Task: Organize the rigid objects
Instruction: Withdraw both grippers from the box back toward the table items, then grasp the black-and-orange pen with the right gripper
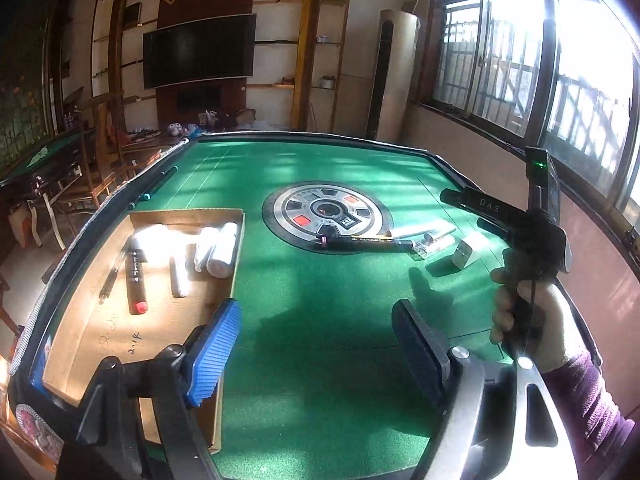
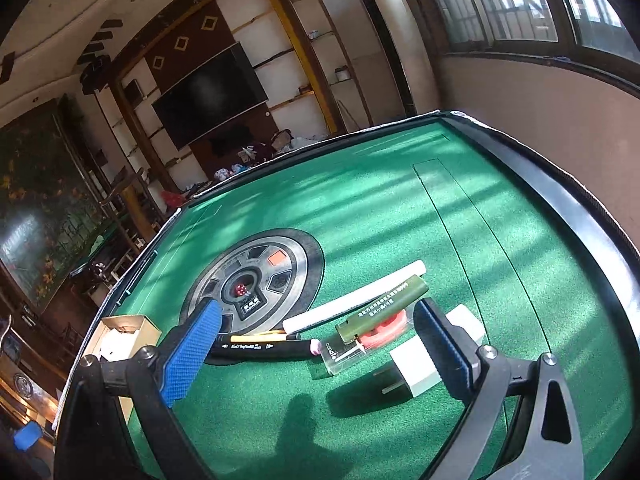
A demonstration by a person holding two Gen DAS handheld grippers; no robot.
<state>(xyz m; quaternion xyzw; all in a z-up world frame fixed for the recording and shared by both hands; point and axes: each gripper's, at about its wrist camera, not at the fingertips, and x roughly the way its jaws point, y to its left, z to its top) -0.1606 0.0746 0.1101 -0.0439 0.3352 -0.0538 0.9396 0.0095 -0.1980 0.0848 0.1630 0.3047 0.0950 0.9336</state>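
Note:
A shallow cardboard box (image 1: 120,320) lies at the table's left, also seen in the right wrist view (image 2: 120,326). It holds a black marker with a red cap (image 1: 135,276), white tubes (image 1: 218,250) and a pen. Loose items lie right of the table's centre: a black pen (image 2: 264,348), a white tube (image 2: 352,298), an olive green stick (image 2: 384,306), a clear case (image 2: 344,350) and a white plug adapter (image 2: 416,368). My left gripper (image 1: 316,344) is open above the felt by the box's right wall. My right gripper (image 2: 320,344) is open, just above and before the loose items.
The green felt mahjong table (image 1: 320,168) has a round control panel (image 1: 328,212) in the centre and a raised black rim (image 2: 560,184). Two teal-tipped sticks (image 1: 154,188) lie along the far left rim. The right hand and its gripper handle (image 1: 528,240) show in the left wrist view.

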